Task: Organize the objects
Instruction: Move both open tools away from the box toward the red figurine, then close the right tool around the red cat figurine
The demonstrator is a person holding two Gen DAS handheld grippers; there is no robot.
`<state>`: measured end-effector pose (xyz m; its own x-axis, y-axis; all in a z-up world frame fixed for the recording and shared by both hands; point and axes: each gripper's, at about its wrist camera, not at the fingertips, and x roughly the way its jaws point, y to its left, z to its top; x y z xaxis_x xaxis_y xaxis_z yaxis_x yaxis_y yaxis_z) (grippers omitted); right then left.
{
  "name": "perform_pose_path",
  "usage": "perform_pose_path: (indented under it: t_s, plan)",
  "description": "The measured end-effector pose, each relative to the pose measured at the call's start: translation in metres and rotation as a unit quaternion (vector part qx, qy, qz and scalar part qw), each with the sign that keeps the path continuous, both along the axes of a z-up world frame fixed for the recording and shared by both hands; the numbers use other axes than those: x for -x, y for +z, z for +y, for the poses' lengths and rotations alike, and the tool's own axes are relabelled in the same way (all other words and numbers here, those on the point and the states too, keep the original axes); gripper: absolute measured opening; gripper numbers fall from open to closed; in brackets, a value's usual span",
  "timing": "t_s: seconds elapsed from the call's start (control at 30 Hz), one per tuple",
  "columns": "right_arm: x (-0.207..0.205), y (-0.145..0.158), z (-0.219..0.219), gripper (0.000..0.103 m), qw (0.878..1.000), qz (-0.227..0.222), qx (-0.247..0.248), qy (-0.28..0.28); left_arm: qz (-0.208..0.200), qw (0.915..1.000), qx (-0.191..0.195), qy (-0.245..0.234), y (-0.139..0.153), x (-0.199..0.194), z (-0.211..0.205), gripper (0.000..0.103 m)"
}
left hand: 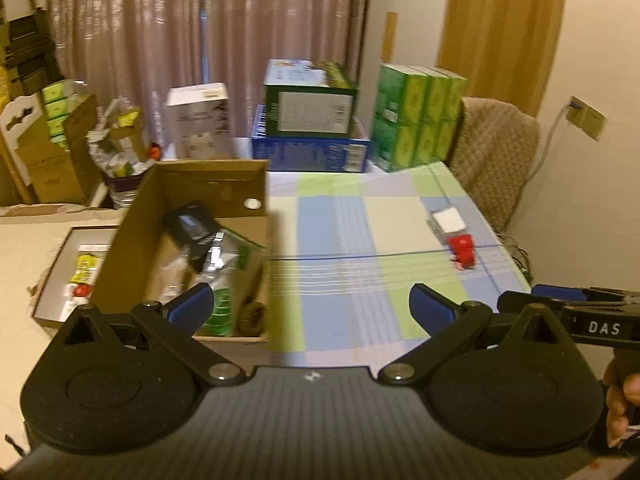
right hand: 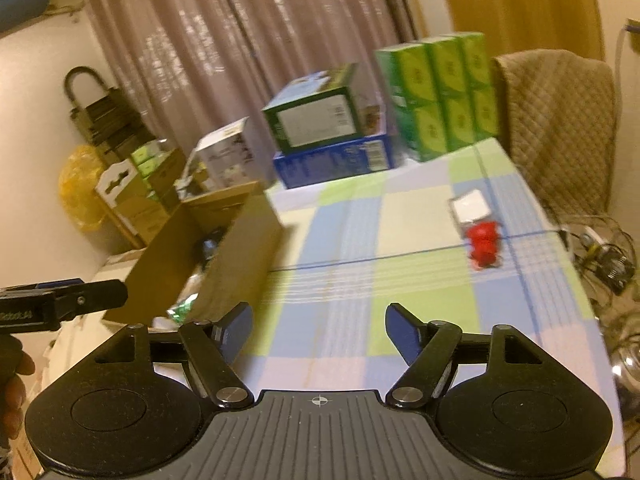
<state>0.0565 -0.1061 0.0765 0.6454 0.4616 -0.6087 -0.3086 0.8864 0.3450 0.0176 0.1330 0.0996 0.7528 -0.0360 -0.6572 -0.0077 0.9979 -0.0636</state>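
**Left wrist view: both tongs spread, nothing held**

Left wrist view is showing my left tongs (left hand: pixel 310 306) hovering over the checked tablecloth (left hand: pixel 352 248), jaws standing wide apart with nothing between them. Ahead and to their left, the open cardboard box (left hand: pixel 200 188) is sitting on the table, holding a black packet (left hand: pixel 192 228) and a green-and-silver pouch (left hand: pixel 224 276). Ahead and far to their right, a red item (left hand: pixel 462 250) is lying on the cloth, touching a clear case with a white insert (left hand: pixel 448 220) just beyond it.

My right tongs (right hand: pixel 318 330) are hovering too, jaws apart and empty. Both pieces are lying ahead, slightly to the right. Stacked boxes (right hand: pixel 320 132) are standing along the far edge.
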Motion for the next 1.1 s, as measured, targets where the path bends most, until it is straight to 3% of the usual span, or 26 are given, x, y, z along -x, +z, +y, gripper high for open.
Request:
perform_pose_path:
  t_s: [0.5,0.87,1.1]
  plan:
    - [-0.018,-0.022,-0.086,0.072,0.996,0.018,0.017,-0.087,0.026,0.9966,0.003,-0.078,-0.03,-0.042,-0.076,0.102]
    - [-0.059,-0.034,-0.108,0.072,0.995,0.007,0.039,-0.093,0.038,0.9951,0.006,-0.092,-0.05,-0.094,-0.108,0.102]
    - [-0.101,-0.059,-0.112,0.071,0.994,-0.001,0.058,-0.09,0.043,0.9954,-0.005,-0.085,-0.078,-0.138,-0.123,0.102]
